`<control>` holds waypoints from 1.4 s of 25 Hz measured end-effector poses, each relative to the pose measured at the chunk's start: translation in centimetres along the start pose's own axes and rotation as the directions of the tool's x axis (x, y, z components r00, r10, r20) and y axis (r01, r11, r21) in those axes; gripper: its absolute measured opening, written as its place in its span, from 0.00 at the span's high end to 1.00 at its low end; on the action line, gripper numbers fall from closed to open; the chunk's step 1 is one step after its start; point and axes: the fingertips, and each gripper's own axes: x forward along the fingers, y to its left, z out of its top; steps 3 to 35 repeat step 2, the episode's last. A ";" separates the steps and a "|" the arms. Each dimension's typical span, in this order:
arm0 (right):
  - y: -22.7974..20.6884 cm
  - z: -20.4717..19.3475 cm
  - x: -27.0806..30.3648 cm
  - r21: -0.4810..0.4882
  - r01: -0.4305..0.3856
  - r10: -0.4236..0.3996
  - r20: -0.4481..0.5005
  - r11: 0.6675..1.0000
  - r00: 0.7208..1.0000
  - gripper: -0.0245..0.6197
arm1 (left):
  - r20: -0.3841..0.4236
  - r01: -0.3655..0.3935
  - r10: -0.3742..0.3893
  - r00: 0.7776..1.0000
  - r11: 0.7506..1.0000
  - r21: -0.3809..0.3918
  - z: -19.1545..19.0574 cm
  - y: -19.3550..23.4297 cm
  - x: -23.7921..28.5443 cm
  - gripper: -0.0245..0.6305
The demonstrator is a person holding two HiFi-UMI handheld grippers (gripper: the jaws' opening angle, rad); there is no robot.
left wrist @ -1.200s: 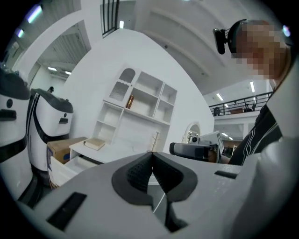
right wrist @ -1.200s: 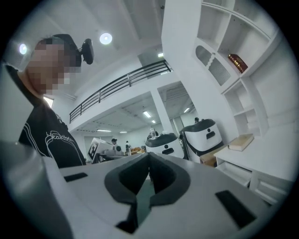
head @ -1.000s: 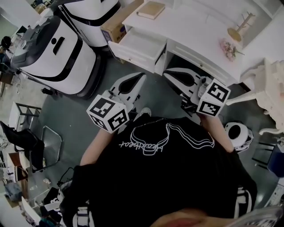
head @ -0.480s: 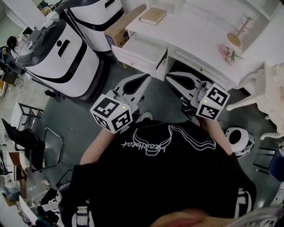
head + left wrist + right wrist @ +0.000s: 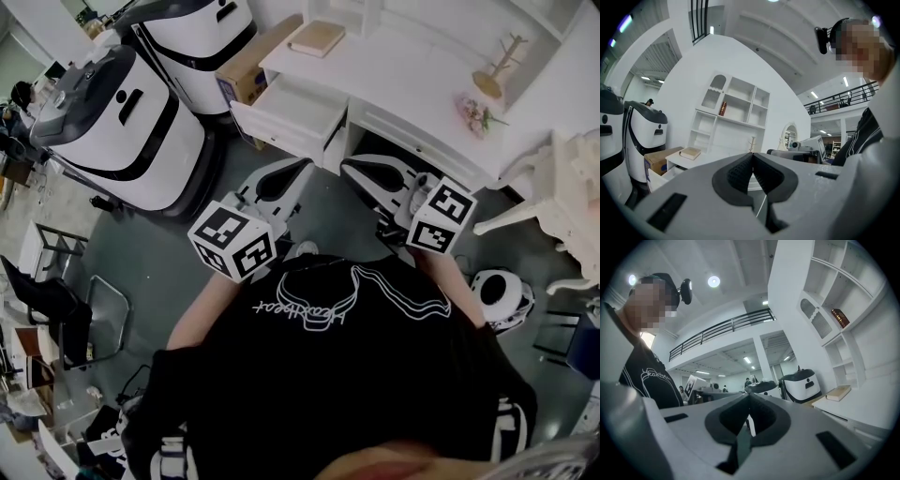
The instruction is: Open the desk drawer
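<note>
The white desk [image 5: 412, 66] stands ahead of me, and its left drawer [image 5: 298, 101] is pulled out with an empty white inside. My left gripper [image 5: 303, 166] hangs in the air below the drawer's front, apart from it, jaws shut on nothing. My right gripper [image 5: 349, 167] is beside it, in front of the desk's knee gap, also shut and empty. In the left gripper view the left gripper [image 5: 752, 155] has its pads pressed together, with the desk [image 5: 682, 162] far off. The right gripper view shows the right gripper [image 5: 749, 396] with its pads meeting too.
Two large white robots [image 5: 122, 117] stand left of the desk, next to a cardboard box [image 5: 251, 62]. A book [image 5: 317, 37], a wooden stand [image 5: 495, 67] and flowers [image 5: 476, 112] sit on the desk. A white chair [image 5: 562, 192] is at the right.
The head view has shifted a little. Both grippers keep their places, still shut, and the drawer stays pulled out.
</note>
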 end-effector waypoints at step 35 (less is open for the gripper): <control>0.2 0.0 0.1 -0.001 0.000 0.000 0.000 1.000 1.000 0.95 | 0.000 -0.001 0.001 1.000 1.000 -0.005 0.0 0.0 -0.1 0.96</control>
